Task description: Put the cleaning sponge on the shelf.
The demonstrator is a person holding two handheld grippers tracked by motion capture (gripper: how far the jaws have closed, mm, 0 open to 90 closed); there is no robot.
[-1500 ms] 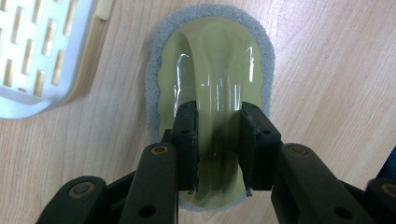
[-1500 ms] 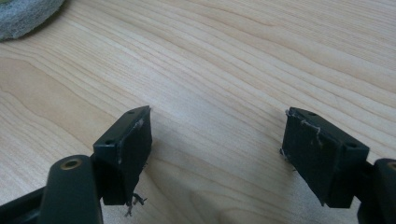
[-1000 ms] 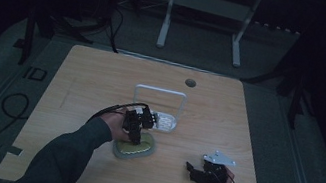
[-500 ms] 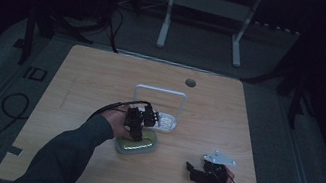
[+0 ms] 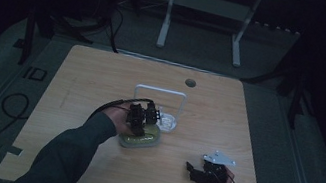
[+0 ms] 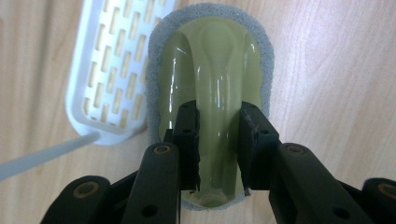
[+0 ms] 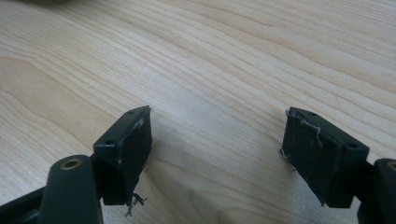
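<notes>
Gripping the olive sponge's (image 6: pixel 212 93) raised handle, my left gripper (image 6: pixel 218 144) has closed on it beside the white slotted dish (image 6: pixel 112 74); lifting or scrubbing presumably remains. Since a second ago it has shifted slightly toward the rack. My right gripper (image 7: pixel 215 158) waits wide open, empty, above bare table (image 7: pixel 233 60).

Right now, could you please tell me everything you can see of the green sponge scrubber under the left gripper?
The sponge scrubber is an oval grey sponge pad topped by a glossy olive-green plastic shell with a raised central ridge for a handle. It lies flat on the wooden table, its edge against the white slotted tray. The left gripper is shut on the ridge, one jaw on each side.
</notes>
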